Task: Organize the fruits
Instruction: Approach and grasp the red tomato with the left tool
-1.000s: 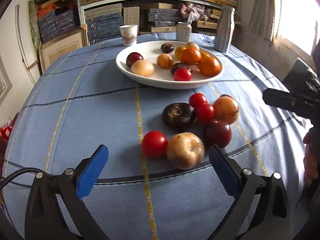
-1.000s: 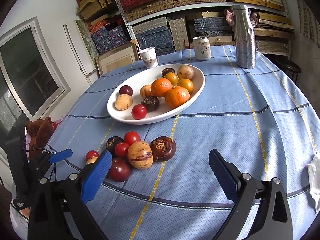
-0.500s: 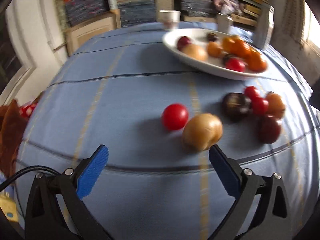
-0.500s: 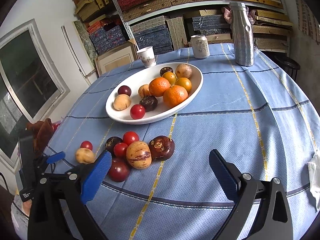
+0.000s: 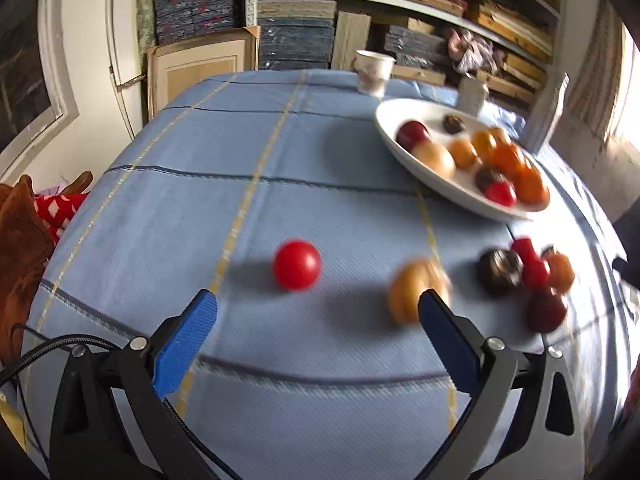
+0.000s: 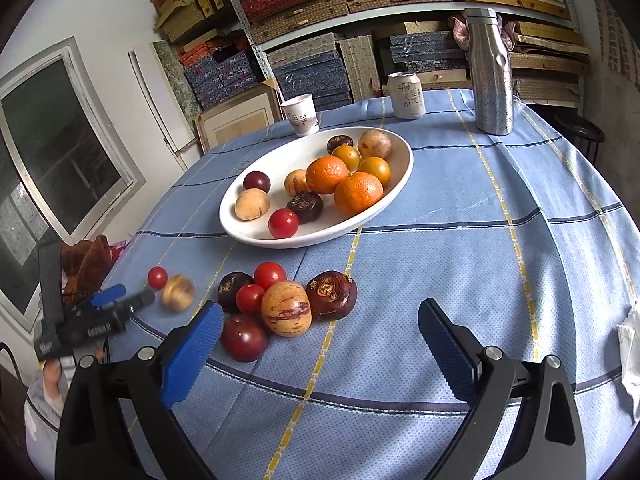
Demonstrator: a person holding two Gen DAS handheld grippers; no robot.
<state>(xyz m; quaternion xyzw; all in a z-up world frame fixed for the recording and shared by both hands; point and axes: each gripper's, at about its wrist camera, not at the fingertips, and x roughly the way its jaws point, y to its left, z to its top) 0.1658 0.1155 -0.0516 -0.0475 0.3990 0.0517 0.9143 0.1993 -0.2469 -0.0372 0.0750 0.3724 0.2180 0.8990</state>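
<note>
A white oval bowl (image 6: pixel 392 196) (image 5: pixel 452 188) holds several fruits on the blue tablecloth. Loose fruits lie in front of it: a red tomato (image 5: pixel 297 265) (image 6: pixel 157 277), a blurred tan fruit (image 5: pixel 412 294) (image 6: pixel 178 292), and a cluster with a dark plum (image 6: pixel 244 337), a striped tan fruit (image 6: pixel 286 308) and a brown fruit (image 6: pixel 332 295). My left gripper (image 5: pixel 318 314) is open and empty, with the tomato just ahead between its fingers; it shows in the right wrist view (image 6: pixel 120 298). My right gripper (image 6: pixel 320 326) is open and empty, just behind the cluster.
A paper cup (image 6: pixel 301 119), a drinks can (image 6: pixel 407 95) and a steel bottle (image 6: pixel 490 76) stand behind the bowl. Shelves of stacked boxes fill the back wall. The round table edge drops off at the left, where red and brown cloth (image 5: pixel 28 232) lies.
My left gripper has swung left, so the tomato now sits centred ahead of it and the tan fruit lies by its right finger. The tan fruit looks blurred. My right gripper has barely moved.
</note>
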